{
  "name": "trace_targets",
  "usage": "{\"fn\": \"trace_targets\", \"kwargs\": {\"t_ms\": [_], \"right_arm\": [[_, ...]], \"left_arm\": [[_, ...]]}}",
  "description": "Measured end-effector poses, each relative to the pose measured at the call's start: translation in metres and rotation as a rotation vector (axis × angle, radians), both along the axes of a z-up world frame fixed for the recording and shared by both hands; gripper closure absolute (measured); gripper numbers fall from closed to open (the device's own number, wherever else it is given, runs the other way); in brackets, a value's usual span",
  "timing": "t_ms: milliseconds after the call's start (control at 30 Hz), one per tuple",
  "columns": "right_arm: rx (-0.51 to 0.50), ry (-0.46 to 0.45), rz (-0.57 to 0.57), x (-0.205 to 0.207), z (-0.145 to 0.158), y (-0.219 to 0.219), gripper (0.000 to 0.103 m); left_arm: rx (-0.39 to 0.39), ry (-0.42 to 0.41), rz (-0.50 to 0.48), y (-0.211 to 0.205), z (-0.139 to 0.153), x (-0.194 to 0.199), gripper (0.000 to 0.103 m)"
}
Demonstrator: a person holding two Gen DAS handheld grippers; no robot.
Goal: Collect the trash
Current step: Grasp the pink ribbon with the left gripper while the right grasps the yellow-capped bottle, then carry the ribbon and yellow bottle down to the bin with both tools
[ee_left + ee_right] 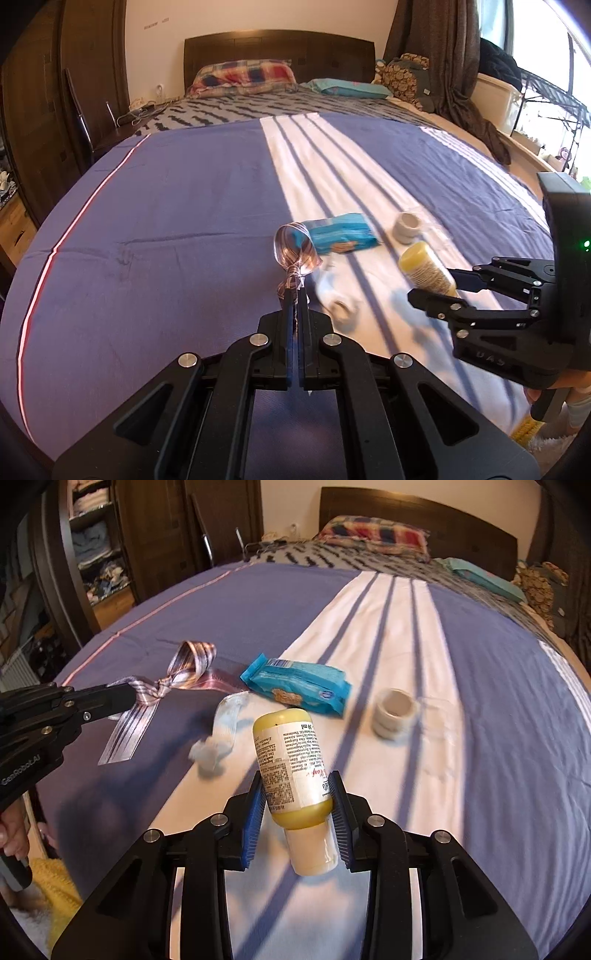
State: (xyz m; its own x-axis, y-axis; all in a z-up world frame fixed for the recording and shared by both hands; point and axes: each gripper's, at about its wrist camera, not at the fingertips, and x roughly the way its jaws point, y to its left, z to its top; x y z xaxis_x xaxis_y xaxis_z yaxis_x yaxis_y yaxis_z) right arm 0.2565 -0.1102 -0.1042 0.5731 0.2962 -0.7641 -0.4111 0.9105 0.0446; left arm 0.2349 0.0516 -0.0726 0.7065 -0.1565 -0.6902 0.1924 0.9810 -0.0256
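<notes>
Both tongs grip trash above the bedspread: left gripper pinches the ribbon, right gripper clamps the small yellow bottle, which, tilted, could slip.

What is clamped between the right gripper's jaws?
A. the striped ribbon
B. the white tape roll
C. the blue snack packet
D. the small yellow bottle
D: in the right wrist view the yellow bottle sits between the right gripper jaws, while the packet and tape roll lie on the bed and the left gripper holds the ribbon.
</notes>
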Motion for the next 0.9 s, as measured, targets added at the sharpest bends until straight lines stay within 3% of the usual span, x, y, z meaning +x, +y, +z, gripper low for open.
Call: {"fn": "trace_targets", "kwargs": {"t_ms": [433,900], "right_arm": [[0.06,-0.1,-0.08,-0.112,0.043,-0.058,0.068],[0.105,-0.106,-0.149,-0.207,0.026,-0.098,0.068]], "left_arm": [[-0.019,-0.14,-0.063,-0.047,0.057,-0.129,0.103],[-0.062,-0.103,-0.169,-0.075,0.023,-0.219,0.103]]}}
